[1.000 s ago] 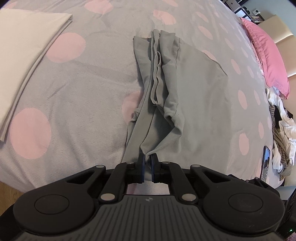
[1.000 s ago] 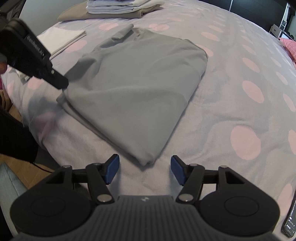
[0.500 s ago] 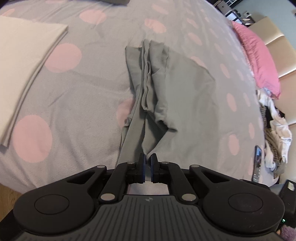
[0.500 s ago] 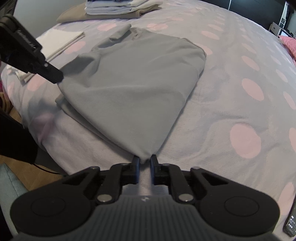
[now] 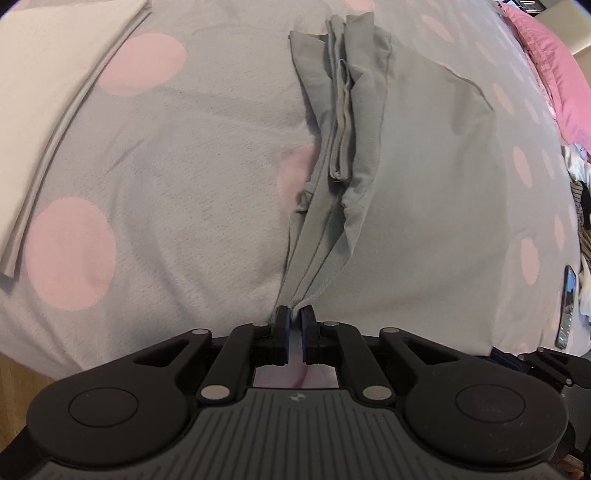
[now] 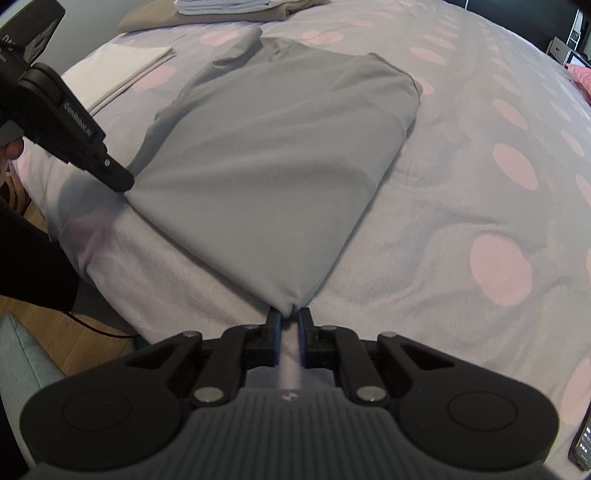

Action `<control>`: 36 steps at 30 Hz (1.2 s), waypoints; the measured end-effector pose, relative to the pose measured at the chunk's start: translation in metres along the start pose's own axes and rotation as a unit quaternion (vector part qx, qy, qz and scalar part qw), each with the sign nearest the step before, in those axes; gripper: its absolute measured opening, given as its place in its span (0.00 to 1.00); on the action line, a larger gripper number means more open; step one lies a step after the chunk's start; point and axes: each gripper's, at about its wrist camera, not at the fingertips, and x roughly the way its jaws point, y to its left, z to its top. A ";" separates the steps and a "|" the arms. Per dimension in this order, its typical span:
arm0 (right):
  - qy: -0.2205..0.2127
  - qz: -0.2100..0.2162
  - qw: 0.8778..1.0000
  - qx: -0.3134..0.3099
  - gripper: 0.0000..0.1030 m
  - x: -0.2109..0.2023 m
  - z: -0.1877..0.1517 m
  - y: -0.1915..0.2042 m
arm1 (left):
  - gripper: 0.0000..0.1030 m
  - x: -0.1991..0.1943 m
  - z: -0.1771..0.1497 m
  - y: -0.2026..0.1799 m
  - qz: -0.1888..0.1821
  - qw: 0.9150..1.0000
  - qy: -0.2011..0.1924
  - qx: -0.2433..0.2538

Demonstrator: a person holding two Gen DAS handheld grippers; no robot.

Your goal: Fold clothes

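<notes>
A grey garment (image 6: 280, 162) lies partly folded on the bed with the grey, pink-dotted cover (image 6: 480, 192). My right gripper (image 6: 289, 316) is shut on its near corner. My left gripper (image 5: 294, 314) is shut on the other near corner, where the cloth bunches into folds (image 5: 343, 147). The left gripper also shows in the right wrist view (image 6: 114, 177) at the garment's left corner. The cloth hangs taut between the two grippers.
A folded white cloth (image 5: 44, 92) lies left of the garment; it also shows in the right wrist view (image 6: 122, 70). A stack of folded clothes (image 6: 229, 9) sits at the far edge. A pink pillow (image 5: 554, 62), a clothes pile (image 5: 581, 206) and a phone (image 5: 567, 306) lie right.
My right gripper has shut on the garment's near corner. Both grippers have drawn the near edge taut and slightly up. The left gripper stays shut on its corner.
</notes>
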 end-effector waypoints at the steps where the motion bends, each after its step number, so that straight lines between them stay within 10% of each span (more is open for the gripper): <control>1: 0.001 -0.002 1.000 0.000 0.13 -0.001 -0.001 0.000 | 0.10 -0.004 -0.002 -0.002 0.005 1.000 -0.004 0.009; 6: -0.014 -0.015 1.000 0.015 0.27 -0.010 -0.001 -0.006 | 0.52 -0.029 -0.012 -0.015 0.003 0.998 -0.041 0.053; 10: -0.033 0.000 0.999 0.041 0.33 -0.017 0.002 -0.013 | 0.60 -0.040 -0.013 -0.017 0.003 0.995 -0.083 0.060; 21: -0.075 0.073 0.983 0.151 0.63 -0.022 0.012 -0.036 | 0.60 -0.004 0.000 -0.016 0.032 0.996 -0.051 0.066; 32: -0.034 0.101 0.964 0.244 0.58 0.006 0.014 -0.059 | 0.59 0.003 -0.001 -0.008 0.034 0.998 -0.031 0.052; 36: -0.017 0.114 0.960 0.255 0.51 0.019 0.010 -0.060 | 0.36 0.005 -0.003 -0.009 0.016 0.998 -0.013 0.056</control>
